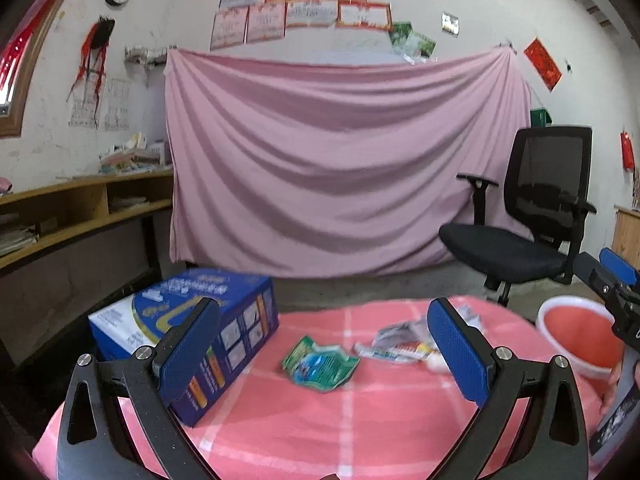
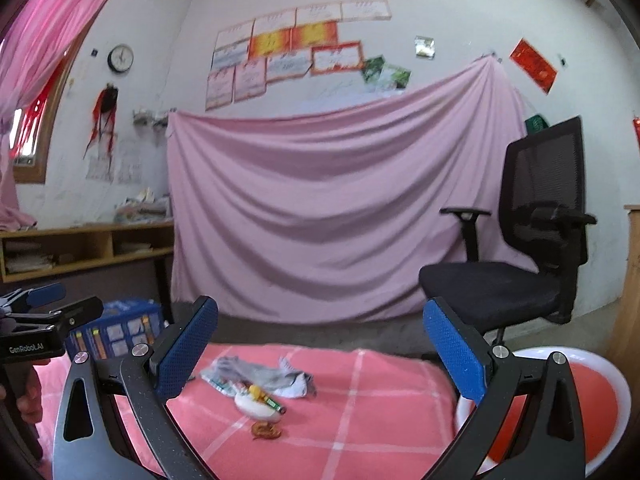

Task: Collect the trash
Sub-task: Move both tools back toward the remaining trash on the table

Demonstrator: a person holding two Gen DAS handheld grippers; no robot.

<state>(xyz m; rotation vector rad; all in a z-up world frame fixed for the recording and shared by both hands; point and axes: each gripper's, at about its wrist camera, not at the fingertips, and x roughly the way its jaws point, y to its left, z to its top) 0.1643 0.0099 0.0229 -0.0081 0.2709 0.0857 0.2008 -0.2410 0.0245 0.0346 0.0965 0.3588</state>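
1. The bin (image 1: 576, 336) is round, white on the rim and red inside. It sits past the right finger of the left gripper (image 1: 324, 356), at the right edge of the table (image 1: 360, 420). Nothing can be seen in the part of the bin that shows.
2. The blue box (image 1: 224, 332) is closed. It sits right behind the left finger (image 1: 188, 352) of the left gripper, at the table's left edge.
3. Both fingers of the left gripper are spread wide and hold nothing. The green wrapper (image 1: 320, 364) lies flat on the cloth between them, farther out.
4. More trash (image 1: 400, 344) lies just inside the right finger: crinkly wrappers and a white lump.
5. The right gripper (image 2: 316, 356) is spread wide too, with nothing in it. Between its fingers, farther out, lie a grey sock (image 2: 276, 376), a white lump (image 2: 256, 406) and a small brown bit (image 2: 266, 432).
6. The bin is just behind the right gripper's right finger.
7. The table has a soft pink cloth with white lines. There is bare cloth near both grippers.
8. Past the far table edge are the floor, a black chair (image 1: 536, 208) and a pink sheet (image 1: 340, 160).
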